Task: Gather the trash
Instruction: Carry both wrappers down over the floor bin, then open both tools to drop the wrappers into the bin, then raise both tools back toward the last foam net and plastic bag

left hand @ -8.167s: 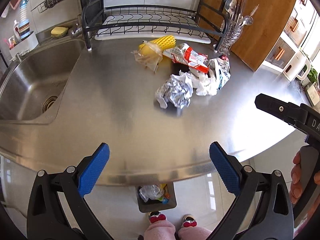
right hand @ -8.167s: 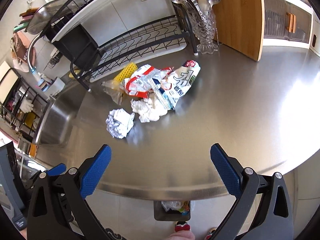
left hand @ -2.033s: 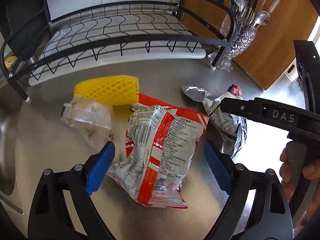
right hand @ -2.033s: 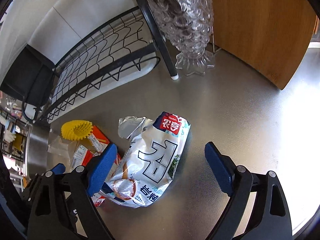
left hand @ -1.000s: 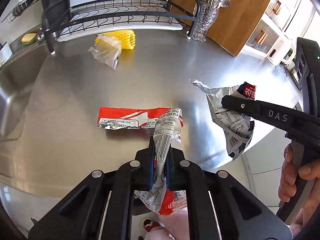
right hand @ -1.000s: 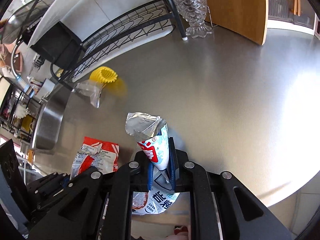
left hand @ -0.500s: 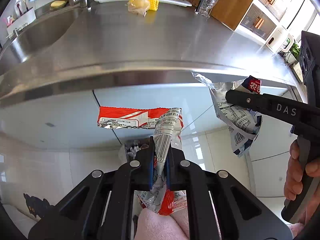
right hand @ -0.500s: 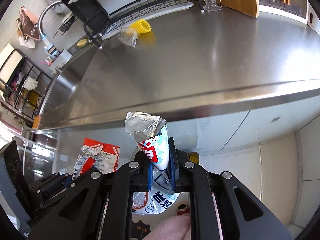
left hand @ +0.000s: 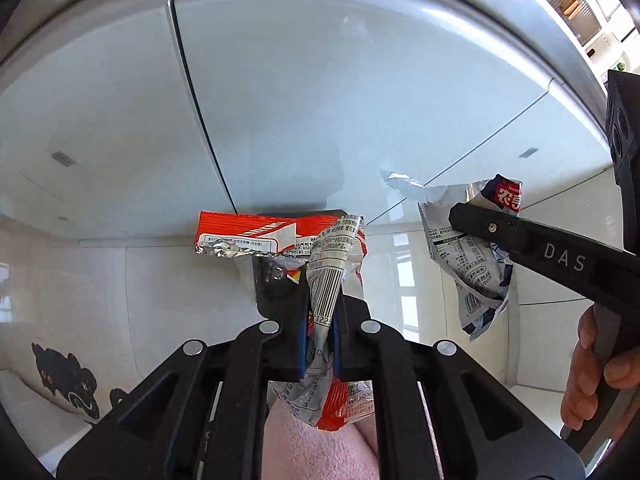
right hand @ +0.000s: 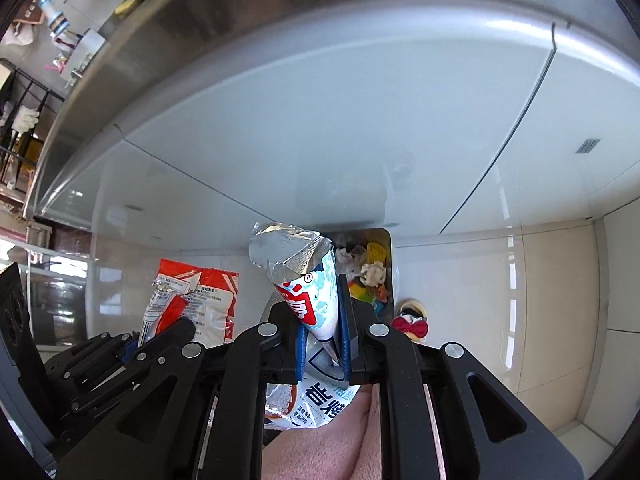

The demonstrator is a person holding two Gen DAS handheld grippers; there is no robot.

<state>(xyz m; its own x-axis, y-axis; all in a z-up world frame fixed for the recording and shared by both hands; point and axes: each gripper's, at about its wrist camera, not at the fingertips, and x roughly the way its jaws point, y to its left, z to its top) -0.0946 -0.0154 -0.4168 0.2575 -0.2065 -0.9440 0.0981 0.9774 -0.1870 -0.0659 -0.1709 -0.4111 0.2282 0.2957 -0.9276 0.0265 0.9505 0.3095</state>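
My left gripper (left hand: 319, 332) is shut on a crumpled red and silver snack bag (left hand: 280, 236), which sticks up past the pads. Behind the bag stands a dark trash bin (left hand: 276, 292) on the floor, mostly hidden. In the right wrist view, my right gripper (right hand: 324, 340) is shut on a white and blue snack bag (right hand: 316, 292) with a foil top. Just beyond it the trash bin (right hand: 386, 248) shows several scraps inside. The right gripper (left hand: 472, 222) and its bag (left hand: 476, 268) hang to the right in the left wrist view. The left gripper (right hand: 180, 328) holds the red bag (right hand: 192, 300) at lower left.
White cabinet doors (left hand: 320, 100) rise behind the bin under the steel counter edge (right hand: 240, 40). The floor is glossy tile. A black cat mat (left hand: 64, 376) lies at left. A person's pink-clad legs (left hand: 320, 440) and a slipper with a red bow (right hand: 412, 320) are close below.
Both grippers have sunk from counter height to below its edge, each with its bag still pinched. The countertop has left view and the floor bin is nearer.
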